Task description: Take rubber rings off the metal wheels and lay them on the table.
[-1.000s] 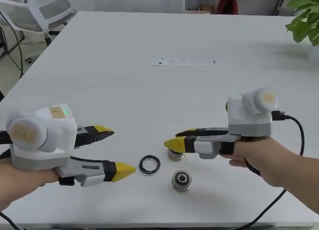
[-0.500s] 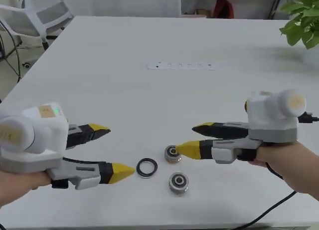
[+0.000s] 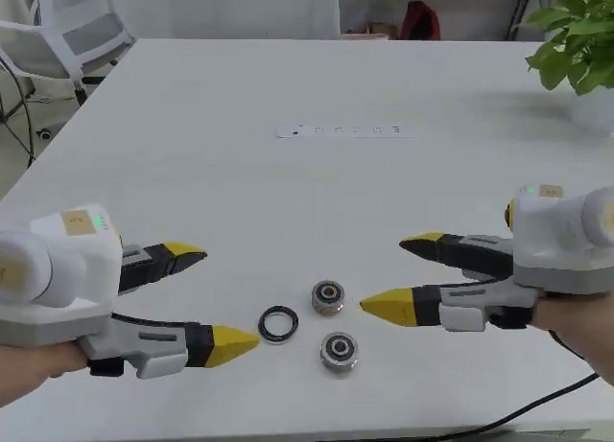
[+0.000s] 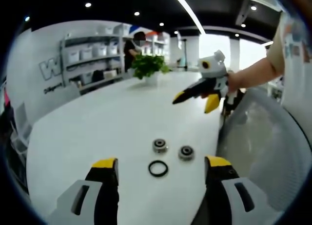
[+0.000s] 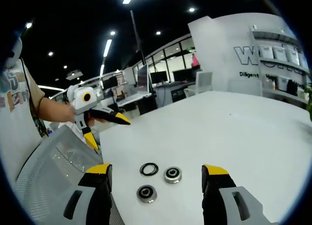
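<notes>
Head view shows the right gripper (image 3: 389, 273) drawn back from the far wheel (image 3: 328, 296). A second ago its jaws were nearly shut with the tips right at that wheel; now they stand wide apart and empty, the lower yellow tip beside the wheel and clear of it. The whole picture has shifted a little with the head, but the gap between tip and wheel is new. The left gripper (image 3: 223, 296) has kept its place on the left, jaws spread and empty, its lower tip near the ring (image 3: 278, 324) without touching it. That ring lies flat and loose on the table (image 3: 288, 174), just left of the two wheels and between the grippers, as it did before. The far wheel stands free and looks bare metal around its edge. The near wheel (image 3: 339, 350) seems to carry a darker band, though it is too small to be sure. My reading is that one ring is off and laid down and the right gripper has let go of the far wheel. The near wheel is likely next to strip, if that band is rubber.
</notes>
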Action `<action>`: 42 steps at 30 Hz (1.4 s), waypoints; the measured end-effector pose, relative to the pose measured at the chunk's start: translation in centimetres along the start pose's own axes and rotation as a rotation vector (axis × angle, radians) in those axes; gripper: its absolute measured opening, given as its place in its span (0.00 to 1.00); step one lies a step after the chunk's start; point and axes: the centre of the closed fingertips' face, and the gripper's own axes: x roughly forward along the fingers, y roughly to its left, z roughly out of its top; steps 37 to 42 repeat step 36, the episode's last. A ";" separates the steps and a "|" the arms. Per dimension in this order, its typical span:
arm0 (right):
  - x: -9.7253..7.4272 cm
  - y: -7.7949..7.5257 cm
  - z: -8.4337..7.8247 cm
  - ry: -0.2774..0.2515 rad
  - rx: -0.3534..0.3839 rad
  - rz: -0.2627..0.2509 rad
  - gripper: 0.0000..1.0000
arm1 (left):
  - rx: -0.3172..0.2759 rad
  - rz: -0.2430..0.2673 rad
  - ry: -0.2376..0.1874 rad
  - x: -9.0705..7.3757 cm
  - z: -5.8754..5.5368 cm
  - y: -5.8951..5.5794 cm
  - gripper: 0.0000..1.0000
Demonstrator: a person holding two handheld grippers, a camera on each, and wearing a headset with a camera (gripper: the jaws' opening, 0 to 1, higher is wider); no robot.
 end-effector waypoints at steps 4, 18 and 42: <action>-0.6 0.2 -0.9 0.016 -0.017 -0.013 0.79 | -0.010 0.007 -0.006 -0.4 0.0 -0.1 0.74; -2.3 0.8 -3.0 0.044 -0.058 -0.044 0.87 | -0.025 0.044 -0.011 -1.9 -0.7 -0.4 0.76; -4.0 0.8 -4.2 0.066 -0.066 -0.074 0.88 | -0.026 0.080 -0.004 -2.6 -1.2 -0.7 0.78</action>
